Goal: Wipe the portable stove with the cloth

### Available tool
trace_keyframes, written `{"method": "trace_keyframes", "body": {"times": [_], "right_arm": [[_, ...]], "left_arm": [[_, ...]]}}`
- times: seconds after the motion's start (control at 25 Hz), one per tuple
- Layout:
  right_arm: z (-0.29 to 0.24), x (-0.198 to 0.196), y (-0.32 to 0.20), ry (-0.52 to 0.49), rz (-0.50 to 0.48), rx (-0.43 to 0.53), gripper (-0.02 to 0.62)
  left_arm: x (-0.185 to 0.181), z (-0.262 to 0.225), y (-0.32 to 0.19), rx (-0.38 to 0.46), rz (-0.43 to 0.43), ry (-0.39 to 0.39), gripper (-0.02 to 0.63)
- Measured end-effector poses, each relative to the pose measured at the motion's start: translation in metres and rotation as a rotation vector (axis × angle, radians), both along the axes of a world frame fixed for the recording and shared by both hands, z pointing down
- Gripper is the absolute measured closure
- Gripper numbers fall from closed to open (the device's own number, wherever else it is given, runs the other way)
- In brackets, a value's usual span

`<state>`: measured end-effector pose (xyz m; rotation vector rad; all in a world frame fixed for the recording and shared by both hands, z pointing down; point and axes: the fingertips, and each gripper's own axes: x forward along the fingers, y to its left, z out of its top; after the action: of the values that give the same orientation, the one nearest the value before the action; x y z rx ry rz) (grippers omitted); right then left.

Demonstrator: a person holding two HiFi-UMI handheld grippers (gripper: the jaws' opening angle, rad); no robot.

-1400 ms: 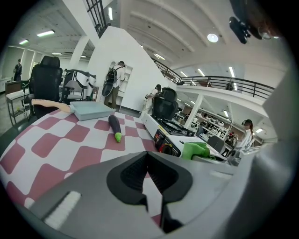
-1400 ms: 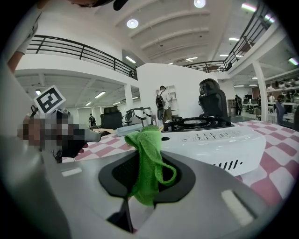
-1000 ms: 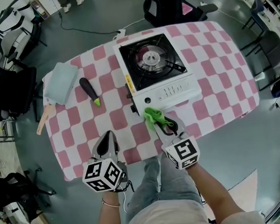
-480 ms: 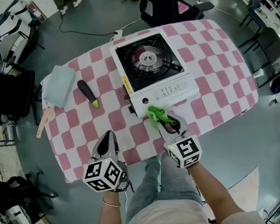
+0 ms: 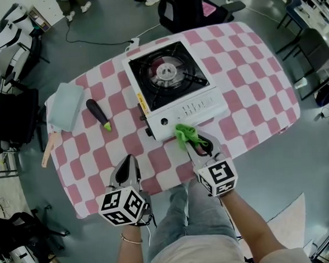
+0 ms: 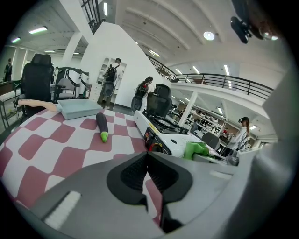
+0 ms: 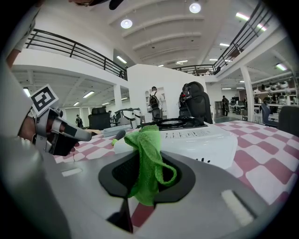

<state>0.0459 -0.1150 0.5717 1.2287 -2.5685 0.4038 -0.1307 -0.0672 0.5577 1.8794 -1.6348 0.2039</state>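
Observation:
The white portable stove [image 5: 173,94] with a black burner sits at the back middle of the pink-and-white checked table [image 5: 244,61]. A crumpled green cloth [image 5: 185,135] is pinched in my right gripper [image 5: 190,140], which is shut on it right at the stove's near front edge; it hangs between the jaws in the right gripper view [image 7: 148,156], with the stove [image 7: 196,140] just beyond. My left gripper [image 5: 126,169] hovers shut and holding nothing over the table's near edge, left of the stove [image 6: 166,133].
A dark eggplant with a green tip [image 5: 97,113] lies left of the stove. A pale blue folded cloth [image 5: 65,107] and a wooden handle [image 5: 49,150] rest at the table's left end. Black chairs [image 5: 187,8] stand behind the table.
The right gripper with the green cloth has edged a little forward and right along the stove's front edge. The left gripper has stayed put.

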Motion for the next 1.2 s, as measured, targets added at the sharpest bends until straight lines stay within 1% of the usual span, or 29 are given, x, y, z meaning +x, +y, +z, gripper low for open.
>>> {"method": "trace_keyframes", "body": {"times": [0.44,0.76,1.2], "right_arm": [[0.002,0.028,-0.010,-0.002,0.047,-0.002,0.512],[0.005,0.050,-0.017,0.004,0.082,-0.013,0.512],[0.009,0.071,-0.025,0.022,0.103,-0.014,0.512]], "left_arm": [[0.021,-0.001,-0.012,-0.002,0.031,-0.004,0.606],[0.044,-0.002,-0.019,-0.006,0.059,0.012,0.606],[0.058,-0.005,-0.030,-0.002,0.084,0.012,0.606]]}}
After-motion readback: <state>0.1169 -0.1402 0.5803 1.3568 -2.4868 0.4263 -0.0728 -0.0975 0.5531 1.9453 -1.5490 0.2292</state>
